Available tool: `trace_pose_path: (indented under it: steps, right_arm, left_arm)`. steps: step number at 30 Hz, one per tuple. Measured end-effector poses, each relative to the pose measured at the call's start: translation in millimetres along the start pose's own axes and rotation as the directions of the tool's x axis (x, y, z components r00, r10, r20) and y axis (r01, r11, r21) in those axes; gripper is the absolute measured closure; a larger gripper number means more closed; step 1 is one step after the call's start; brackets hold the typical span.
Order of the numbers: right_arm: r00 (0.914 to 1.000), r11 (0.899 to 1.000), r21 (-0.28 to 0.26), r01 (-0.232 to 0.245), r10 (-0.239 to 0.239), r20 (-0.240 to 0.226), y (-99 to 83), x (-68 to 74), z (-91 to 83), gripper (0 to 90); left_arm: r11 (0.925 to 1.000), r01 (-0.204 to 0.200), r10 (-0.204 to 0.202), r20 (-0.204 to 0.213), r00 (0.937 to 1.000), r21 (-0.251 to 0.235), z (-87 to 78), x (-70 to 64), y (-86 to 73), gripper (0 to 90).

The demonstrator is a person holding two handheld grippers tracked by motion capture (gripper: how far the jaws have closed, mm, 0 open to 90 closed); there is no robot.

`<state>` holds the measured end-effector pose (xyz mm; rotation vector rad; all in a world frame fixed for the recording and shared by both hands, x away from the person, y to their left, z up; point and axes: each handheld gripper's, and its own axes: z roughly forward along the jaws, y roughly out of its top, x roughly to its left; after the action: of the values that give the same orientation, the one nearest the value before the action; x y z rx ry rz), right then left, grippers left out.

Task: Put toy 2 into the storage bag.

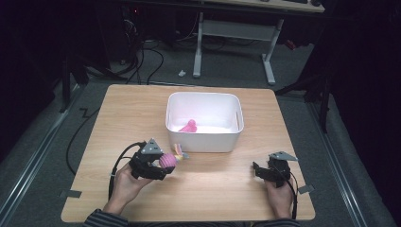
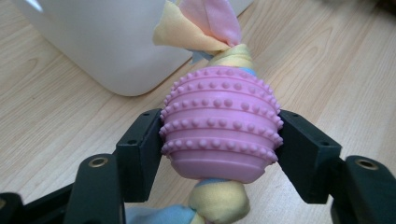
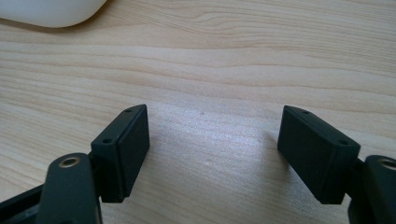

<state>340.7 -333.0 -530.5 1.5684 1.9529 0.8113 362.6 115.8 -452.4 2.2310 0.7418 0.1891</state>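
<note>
A pink ribbed rubber toy (image 2: 219,123) threaded on a pastel knotted cloth rope (image 2: 219,200) is clamped between the jaws of my left gripper (image 2: 219,140). In the high view the same toy (image 1: 167,161) sits in the left gripper (image 1: 163,163) just in front of the white bin (image 1: 204,142), its rope end (image 1: 178,150) lying by the bin's wall. A second pink toy (image 1: 189,126) lies inside the bin. My right gripper (image 1: 258,169) rests at the table's front right; its jaws stand wide apart over bare wood (image 3: 212,140).
The white bin's corner (image 2: 107,42) stands close behind the held toy. A corner of the bin (image 3: 51,11) also shows far off in the right gripper view. The wooden table (image 1: 213,189) ends near my hands. Desk legs and cables lie beyond the table.
</note>
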Motion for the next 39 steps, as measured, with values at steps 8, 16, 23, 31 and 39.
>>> trace_pose_path:
  steps: [8, 16, 23, 31, 39]
  right_arm:
    - [1.0000, 1.000, 0.000, 0.000, 0.000, 0.000, 0.0, 0.0, 0.0, 25.3]
    - [1.0000, 1.000, 0.000, 0.000, 0.000, 0.000, 0.0, 0.0, 0.0, 25.3]
    - [1.0000, 1.000, -0.001, 0.002, -0.002, 0.000, 0.0, -0.1, 0.0, 25.3]
    - [1.0000, 1.000, 0.000, 0.000, 0.000, 0.000, 0.0, 0.0, 0.0, 25.3]
    - [1.0000, 1.000, 0.000, 0.000, 0.000, 0.000, 0.0, 0.0, 0.0, 25.3]
  left_arm:
    - [0.9994, 0.025, -0.025, -0.014, 0.9996, -0.025, -19.2, 9.2, 0.6, 36.0]
    - [0.9967, 0.051, -0.052, -0.015, 0.9985, -0.063, -36.8, 17.4, 5.3, 36.0]
    - [0.9960, 0.050, -0.051, -0.011, 0.9987, -0.074, -47.8, 21.8, 14.4, 36.0]
    - [0.9949, 0.044, -0.044, 0.002, 0.9990, -0.091, -59.0, 26.4, 29.0, 36.1]
    - [0.9935, 0.033, -0.031, 0.024, 0.9993, -0.109, -65.4, 30.3, 45.7, 36.1]
